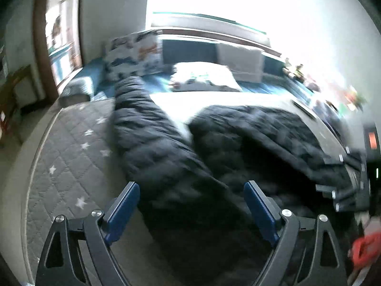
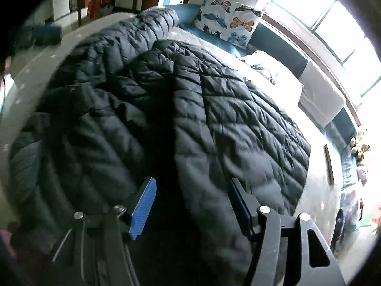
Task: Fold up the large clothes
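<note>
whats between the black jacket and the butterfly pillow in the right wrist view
Mostly bare pale mattress between the black puffer jacket and the butterfly pillow, then a strip of blue cushion under the pillow, seen in the right wrist view.

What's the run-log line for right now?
left gripper: open, empty | right gripper: open, empty | black puffer jacket: flat on bed, one sleeve out

A large black quilted puffer jacket [image 2: 214, 119] lay spread on the grey star-stitched quilted mattress [image 1: 71, 155], filling the frame's centre. Its sleeve [image 1: 142, 124] ran toward the upper left. Behind it, at upper centre, stood a white butterfly-print cushion [image 2: 228, 21], a window [image 2: 333, 28] beyond.
</note>
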Demonstrator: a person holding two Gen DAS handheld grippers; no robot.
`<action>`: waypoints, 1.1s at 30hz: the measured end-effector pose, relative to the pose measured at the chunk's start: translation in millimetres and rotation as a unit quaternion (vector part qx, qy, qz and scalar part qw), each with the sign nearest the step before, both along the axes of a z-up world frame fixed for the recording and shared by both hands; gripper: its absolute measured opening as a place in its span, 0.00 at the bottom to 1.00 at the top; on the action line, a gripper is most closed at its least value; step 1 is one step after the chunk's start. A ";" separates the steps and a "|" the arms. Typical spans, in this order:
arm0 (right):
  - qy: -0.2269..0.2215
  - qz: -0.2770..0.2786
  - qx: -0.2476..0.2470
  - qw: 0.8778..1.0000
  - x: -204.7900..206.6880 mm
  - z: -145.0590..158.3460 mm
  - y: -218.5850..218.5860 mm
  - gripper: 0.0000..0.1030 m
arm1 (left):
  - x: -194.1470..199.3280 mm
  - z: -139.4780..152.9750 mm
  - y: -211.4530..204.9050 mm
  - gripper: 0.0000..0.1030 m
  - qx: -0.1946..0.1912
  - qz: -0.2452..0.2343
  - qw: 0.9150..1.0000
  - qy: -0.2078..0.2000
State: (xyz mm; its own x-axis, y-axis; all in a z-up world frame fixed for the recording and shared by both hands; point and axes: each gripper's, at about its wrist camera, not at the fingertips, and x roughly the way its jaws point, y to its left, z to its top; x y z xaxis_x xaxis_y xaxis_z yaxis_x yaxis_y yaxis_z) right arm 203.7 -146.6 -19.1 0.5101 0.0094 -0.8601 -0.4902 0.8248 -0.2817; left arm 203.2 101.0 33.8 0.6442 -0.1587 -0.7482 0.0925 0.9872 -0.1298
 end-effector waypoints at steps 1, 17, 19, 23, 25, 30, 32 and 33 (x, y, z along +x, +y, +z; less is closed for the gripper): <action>-0.001 -0.001 -0.005 1.000 3.1 -0.3 2.0 0.66 | 11.3 -3.0 9.0 0.93 0.000 0.013 1.000 0.005; -0.049 0.002 -0.098 0.994 30.8 -27.1 -5.1 0.47 | 169.9 -108.7 112.1 0.85 -0.099 0.144 0.978 0.114; -0.057 -0.010 -0.093 0.994 34.4 -17.2 -12.2 0.31 | 173.7 -118.1 115.3 0.49 -0.135 0.135 0.975 0.116; -0.102 -0.055 -0.099 0.988 36.9 11.7 -43.2 0.17 | 163.9 -111.0 108.0 0.19 -0.090 0.128 0.984 0.081; -0.120 -0.079 -0.103 0.984 37.4 23.6 -60.2 0.15 | 150.1 -97.3 104.7 0.13 -0.049 0.142 0.987 0.054; -0.164 -0.177 -0.121 0.963 34.0 51.8 -135.6 0.14 | 91.7 -55.9 99.6 0.11 0.068 0.192 0.979 -0.011; -0.168 -0.224 -0.116 0.953 28.5 58.8 -169.6 0.14 | 61.6 -41.8 103.0 0.11 0.082 0.208 0.974 -0.022; -0.170 -0.254 -0.112 0.946 24.4 61.7 -193.1 0.14 | 48.8 -37.3 105.5 0.11 0.085 0.214 0.973 -0.021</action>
